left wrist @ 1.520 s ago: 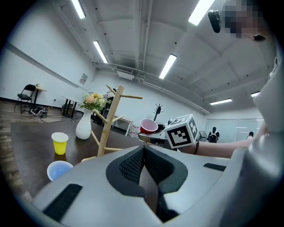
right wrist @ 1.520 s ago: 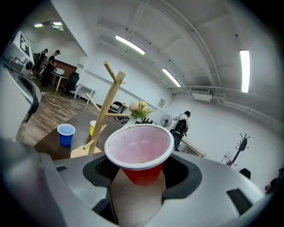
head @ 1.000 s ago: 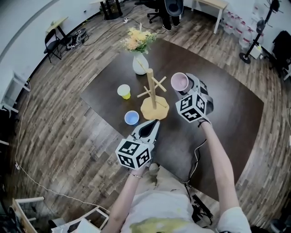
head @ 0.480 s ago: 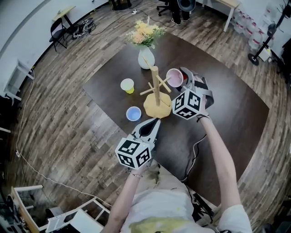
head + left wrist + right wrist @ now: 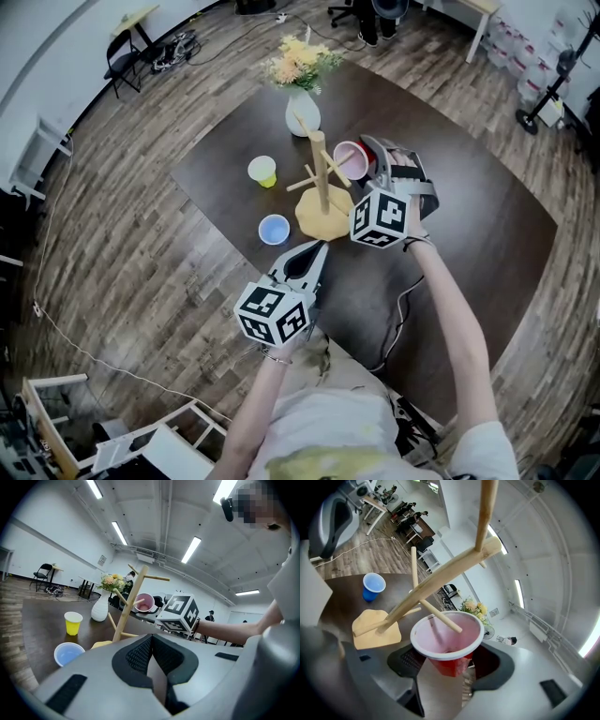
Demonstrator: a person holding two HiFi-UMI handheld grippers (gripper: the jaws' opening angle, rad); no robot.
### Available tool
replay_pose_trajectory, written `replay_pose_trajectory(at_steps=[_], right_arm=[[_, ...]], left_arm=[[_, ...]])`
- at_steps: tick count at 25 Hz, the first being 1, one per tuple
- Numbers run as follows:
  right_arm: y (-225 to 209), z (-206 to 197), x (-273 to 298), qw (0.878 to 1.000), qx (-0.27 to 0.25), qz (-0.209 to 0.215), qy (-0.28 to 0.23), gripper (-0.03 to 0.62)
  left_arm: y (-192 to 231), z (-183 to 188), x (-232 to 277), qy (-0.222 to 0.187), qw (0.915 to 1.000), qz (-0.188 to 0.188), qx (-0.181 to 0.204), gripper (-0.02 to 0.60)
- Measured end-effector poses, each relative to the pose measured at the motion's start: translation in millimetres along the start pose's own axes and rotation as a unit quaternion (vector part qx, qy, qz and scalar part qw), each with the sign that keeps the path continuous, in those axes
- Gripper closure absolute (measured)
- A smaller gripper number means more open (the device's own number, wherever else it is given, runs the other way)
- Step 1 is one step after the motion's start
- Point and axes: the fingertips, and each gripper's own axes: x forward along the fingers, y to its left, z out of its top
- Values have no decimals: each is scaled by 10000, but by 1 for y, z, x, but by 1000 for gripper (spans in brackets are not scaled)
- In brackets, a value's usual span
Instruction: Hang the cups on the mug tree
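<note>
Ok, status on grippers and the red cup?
Right gripper shut on red cup, peg tip at its mouth, not hung. Left gripper shut, empty. Yellow cup, blue cup on table, clear of tree.

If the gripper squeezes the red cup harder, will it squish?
Probably. The red cup looks like thin plastic, so its wall would likely dent under the right gripper. Its inside looks empty, so it is likely very light. The smooth, tapered sides might slip if the hold is loose.
</note>
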Motion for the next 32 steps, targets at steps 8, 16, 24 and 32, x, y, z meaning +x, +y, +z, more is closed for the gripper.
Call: replay_pose_trajectory(at_steps=[8,16,24,32], right_arm=[[6,11,-2,9990,-422,-58,-150,293],[11,17,-4,9975,-668,-107,-223,295],[17,23,-6,9953,-917,-130,-280,295],[22,29,-9,9936,-1065,-161,-331,279]], left_arm=[[-1,2,-1,-44,10000,56,-14,558],[0,1,-2,-63,9999,98,-27,558],[0,1,-4,-92,9999,117,-51,558],[2,2,-9,-114,9998,112,-77,558]])
